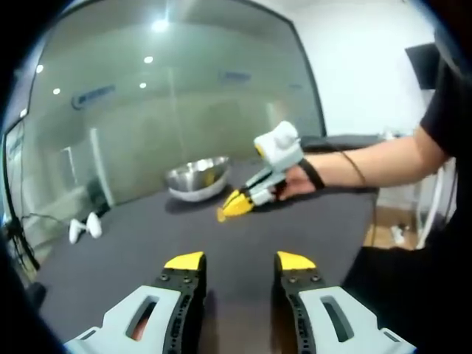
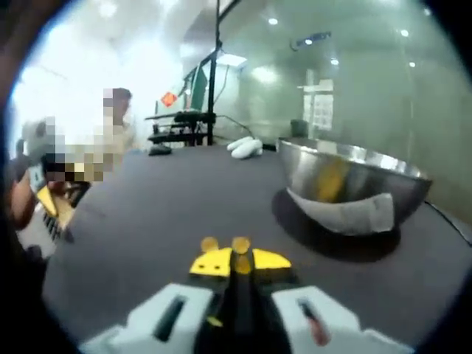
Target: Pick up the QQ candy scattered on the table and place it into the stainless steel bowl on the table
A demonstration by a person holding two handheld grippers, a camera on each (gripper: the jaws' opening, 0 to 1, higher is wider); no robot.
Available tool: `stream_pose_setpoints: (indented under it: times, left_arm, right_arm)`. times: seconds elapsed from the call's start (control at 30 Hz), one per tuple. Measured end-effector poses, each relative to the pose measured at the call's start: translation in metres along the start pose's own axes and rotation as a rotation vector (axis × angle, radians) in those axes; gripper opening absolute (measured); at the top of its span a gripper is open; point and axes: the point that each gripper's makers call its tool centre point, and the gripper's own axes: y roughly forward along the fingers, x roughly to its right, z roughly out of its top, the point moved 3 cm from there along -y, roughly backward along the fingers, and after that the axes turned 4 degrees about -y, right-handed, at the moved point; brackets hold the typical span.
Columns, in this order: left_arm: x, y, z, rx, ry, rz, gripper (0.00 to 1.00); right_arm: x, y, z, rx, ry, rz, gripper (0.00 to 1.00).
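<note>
Now two small round candies (image 2: 221, 244) are sitting side by side on the dark table (image 2: 147, 214), touching the yellow tips of the right gripper (image 2: 237, 259). Its jaws are pressing together behind them. I cannot tell which way the candies point. The bowl (image 2: 346, 177) is standing near, to their right. The left gripper (image 1: 240, 261) is hanging spread over the table. Glass walls (image 1: 169, 96) are standing behind.

The shiny stainless steel bowl (image 2: 352, 179) hides its contents in the right gripper view; a yellowish smear on its wall is too blurred to name. Two small white objects (image 1: 85, 228) near the dark table's far edge are too small to identify. The person's bare forearm (image 1: 383, 160) is cut off by the frame.
</note>
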Motion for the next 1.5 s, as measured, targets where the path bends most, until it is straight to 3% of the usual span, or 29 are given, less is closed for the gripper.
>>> stream_pose_setpoints:
  times: [0.27, 0.37, 0.6, 0.83, 0.97, 1.2, 1.5]
  left_arm:
    - [0.000, -0.002, 0.000, 0.002, 0.003, 0.000, 0.38]
    - [-0.002, -0.002, -0.002, 0.000, -0.003, 0.006, 0.38]
    - [0.003, 0.000, -0.001, 0.007, -0.001, -0.009, 0.38]
    - [0.002, -0.003, -0.002, 0.008, -0.004, -0.004, 0.38]
    - [0.002, -0.004, -0.003, 0.004, -0.005, -0.001, 0.38]
    - [0.003, -0.002, -0.004, -0.003, -0.005, -0.002, 0.38]
    - [0.000, -0.002, 0.001, 0.005, -0.018, -0.007, 0.38]
  right_arm:
    - [-0.001, -0.019, 0.011, 0.042, -0.008, -0.047, 0.09]
    - [0.012, -0.026, 0.014, 0.057, -0.017, -0.087, 0.09]
    - [0.028, -0.051, 0.046, 0.150, -0.012, -0.246, 0.09]
    - [0.032, -0.054, 0.065, 0.156, -0.032, -0.284, 0.09]
    - [0.051, -0.055, 0.074, 0.148, -0.096, -0.363, 0.09]
    - [0.085, -0.049, 0.094, 0.130, -0.057, -0.429, 0.09]
    - [0.115, -0.046, 0.122, 0.155, -0.008, -0.494, 0.09]
